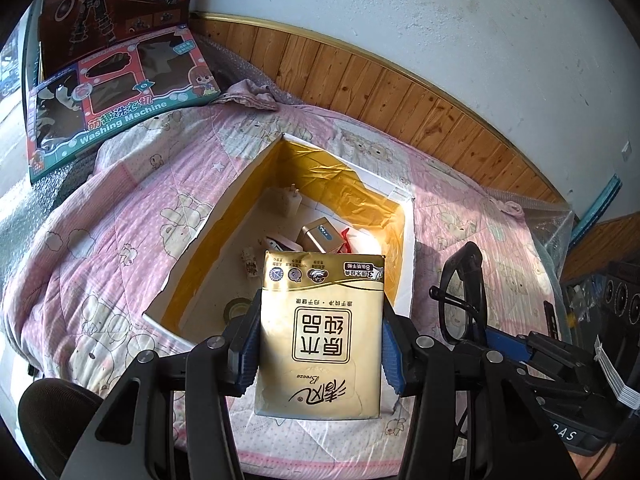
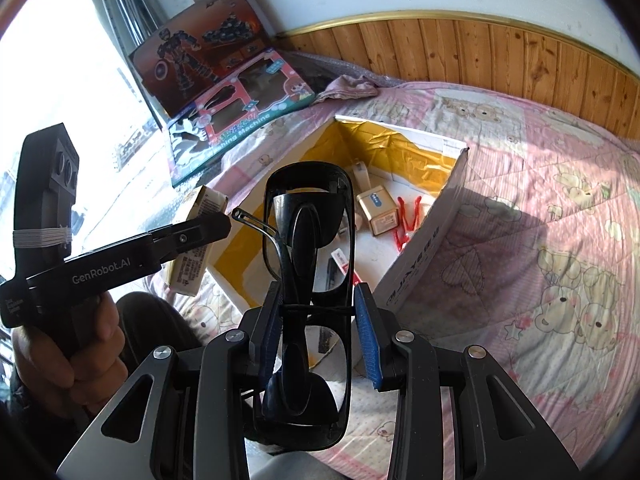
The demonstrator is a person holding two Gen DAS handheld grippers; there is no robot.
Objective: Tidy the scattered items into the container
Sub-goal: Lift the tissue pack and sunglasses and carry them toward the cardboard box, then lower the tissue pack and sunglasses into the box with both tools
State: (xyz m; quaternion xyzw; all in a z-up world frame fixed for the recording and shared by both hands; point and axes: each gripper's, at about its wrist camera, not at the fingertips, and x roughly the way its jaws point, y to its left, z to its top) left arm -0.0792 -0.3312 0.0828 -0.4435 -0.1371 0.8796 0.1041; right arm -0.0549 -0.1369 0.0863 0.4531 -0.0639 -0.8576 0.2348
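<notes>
Tissue pack (image 1: 322,336), gold and flat, is clamped between the blue pads of the left gripper (image 1: 320,344), held above the near edge of the open box (image 1: 406,248) on the pink quilt (image 1: 120,216); its long axis runs from 6 o'clock to 12 o'clock in the left wrist view, far end pointing toward the box interior, print upside down to the camera; the right gripper (image 2: 320,332) is closed on a pair of black glasses (image 2: 308,264), whose long axis likewise runs 6 to 12 o'clock in the right wrist view, one lens ahead of the pads over the box and the other back toward the camera, a thin temple arm sticking out toward 10 o'clock; the box sits at 12 o'clock from both cameras, lined in yellow, and already holds a small gold tin (image 2: 378,210), a red clip (image 2: 408,220), a white charger plug (image 1: 286,200) and a roll of tape (image 1: 236,308); judging from this, the step in hand is carrying both items to the container, with neither yet inside; the next move calls for pushing each gripper forward over the rim, lowering toward bare floor of the box, then letting go; the glasses look fragile, so a low, gentle release beside the tin would suit them better than a drop; the two grippers are near each other, the left at 9 o'clock in the right wrist view, so they should go in one at a time.
</notes>
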